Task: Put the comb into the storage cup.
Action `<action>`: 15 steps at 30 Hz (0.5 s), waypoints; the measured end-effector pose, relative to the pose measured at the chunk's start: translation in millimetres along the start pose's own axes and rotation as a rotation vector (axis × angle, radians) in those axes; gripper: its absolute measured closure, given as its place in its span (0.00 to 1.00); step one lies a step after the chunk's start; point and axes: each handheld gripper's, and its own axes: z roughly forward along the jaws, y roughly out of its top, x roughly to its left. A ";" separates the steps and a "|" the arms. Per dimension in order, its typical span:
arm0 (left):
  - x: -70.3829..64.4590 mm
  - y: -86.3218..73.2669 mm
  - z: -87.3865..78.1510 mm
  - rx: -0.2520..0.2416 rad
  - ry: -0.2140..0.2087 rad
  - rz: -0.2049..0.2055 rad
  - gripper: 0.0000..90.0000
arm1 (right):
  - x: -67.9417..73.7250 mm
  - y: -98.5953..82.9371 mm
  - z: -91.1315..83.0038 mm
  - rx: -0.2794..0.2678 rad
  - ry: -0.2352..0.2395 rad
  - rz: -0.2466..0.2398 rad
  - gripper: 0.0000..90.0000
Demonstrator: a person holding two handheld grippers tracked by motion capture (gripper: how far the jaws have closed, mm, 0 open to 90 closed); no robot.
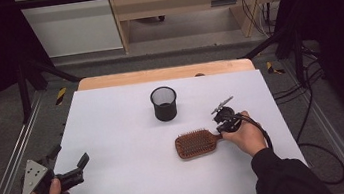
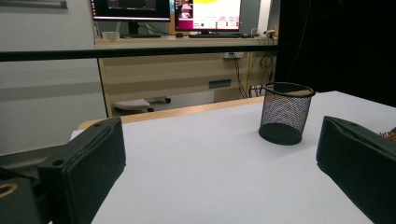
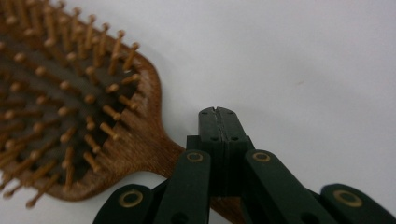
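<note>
We hold right gripper [image 1: 224, 123] low over bench [image 1: 126, 148], fingers [image 3: 219, 126] pressed together on handle of wooden hairbrush [image 1: 195, 143]. Handle passes under fingers in right gripper view; brush head [image 3: 70, 107] lies just ahead-left of fingertips, bristles up. We see left gripper [image 1: 71, 171] well apart from brush, fingers [image 2: 88, 163] spread wide, nothing between them. Black mesh cup [image 2: 285, 113] stands upright ahead of left fingers, nearer the right one. Cup sits beyond brush, apart from it.
</note>
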 end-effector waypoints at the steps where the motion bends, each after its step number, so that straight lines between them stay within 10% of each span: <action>1: 0.0 -0.1 0.2 -0.001 0.000 -0.002 0.02 | 1.3 -2.4 -1.5 -0.003 0.008 0.000 1.00; 15: -0.7 -0.4 0.6 0.002 -0.002 0.000 0.02 | 20.3 -23.5 -15.4 -0.021 0.074 -0.002 1.00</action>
